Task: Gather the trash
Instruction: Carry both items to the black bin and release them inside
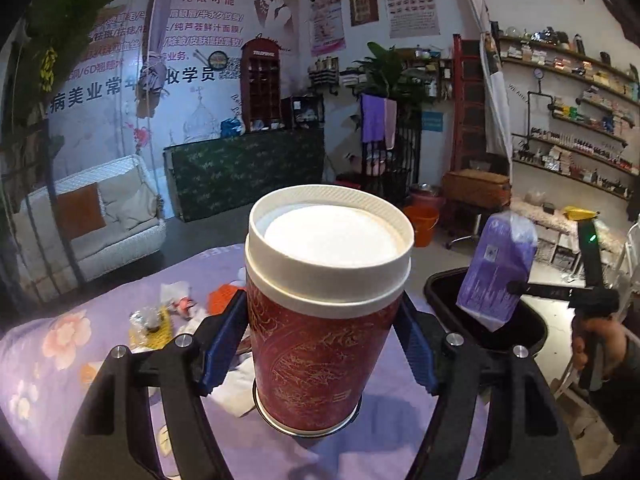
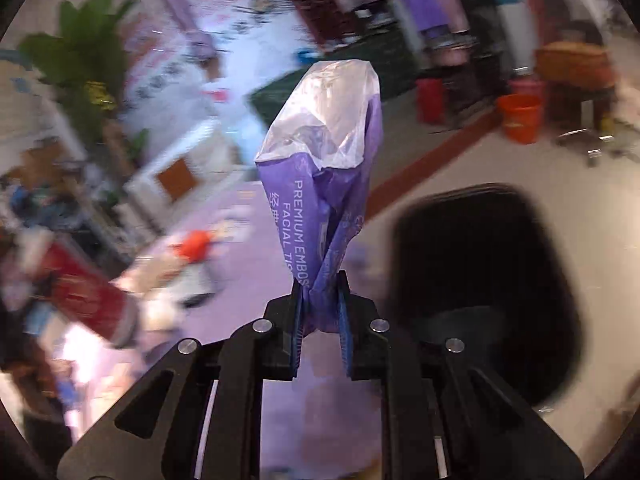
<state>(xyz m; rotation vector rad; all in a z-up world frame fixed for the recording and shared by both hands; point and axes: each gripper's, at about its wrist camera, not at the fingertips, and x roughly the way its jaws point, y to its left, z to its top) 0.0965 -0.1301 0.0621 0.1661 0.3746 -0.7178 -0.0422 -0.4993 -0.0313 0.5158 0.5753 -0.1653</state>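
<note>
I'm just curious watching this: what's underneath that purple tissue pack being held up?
The purple tissue pack, pinched by the right gripper, hangs over the open black bin. The bin's inside is dark; its contents cannot be made out, and the pack covers part of the opening.

red paper cup (image 1: 320, 344): white lid, gold pattern, upright, left of black bin (image 1: 440, 286) | purple tissue wrapper (image 1: 496, 272): crumpled, empty-looking, above the bin's rim | small scraps (image 1: 176, 308): scattered, further left of bin
</note>
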